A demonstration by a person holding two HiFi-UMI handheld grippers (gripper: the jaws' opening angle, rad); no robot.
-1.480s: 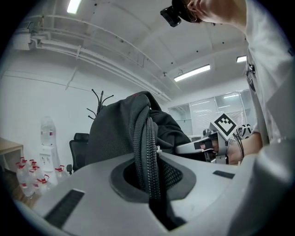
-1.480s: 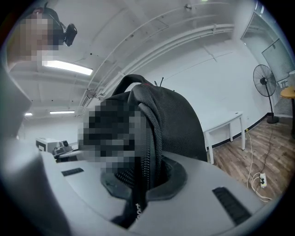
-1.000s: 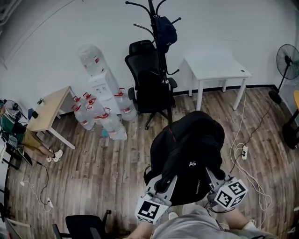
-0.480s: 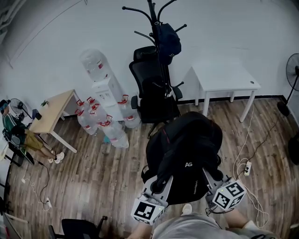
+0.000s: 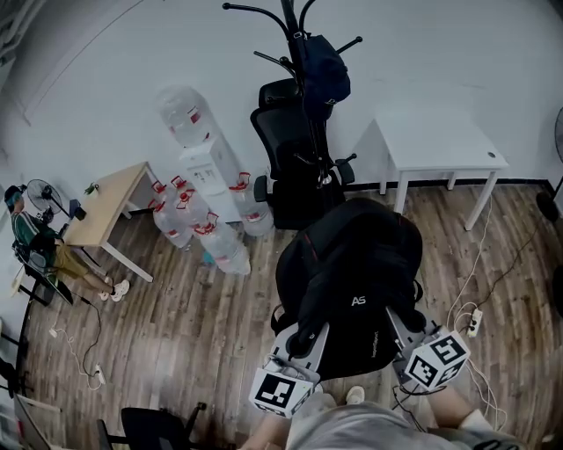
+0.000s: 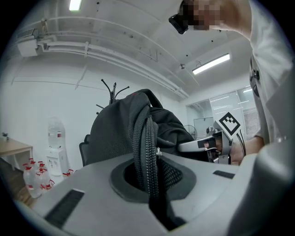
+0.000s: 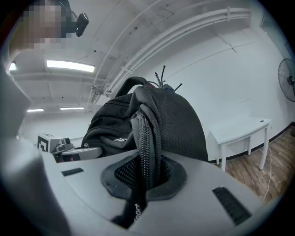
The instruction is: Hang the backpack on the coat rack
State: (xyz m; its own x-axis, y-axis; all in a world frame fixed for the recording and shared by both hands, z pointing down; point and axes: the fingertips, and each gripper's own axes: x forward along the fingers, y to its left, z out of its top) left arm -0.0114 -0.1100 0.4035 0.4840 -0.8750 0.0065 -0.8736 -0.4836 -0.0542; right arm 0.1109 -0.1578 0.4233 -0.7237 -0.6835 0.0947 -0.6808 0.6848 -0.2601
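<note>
Wood floor [image 5: 176,334]; black office chair [image 5: 295,171] stands before coat rack [image 5: 288,18], between it and backpack [image 5: 352,272]. Left gripper [image 6: 150,184], right gripper [image 7: 145,177]: jaws clenched on backpack.

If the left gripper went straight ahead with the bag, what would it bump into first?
Probably the black office chair standing before the coat rack; the backpack held by the left gripper hides the exact line.
</note>
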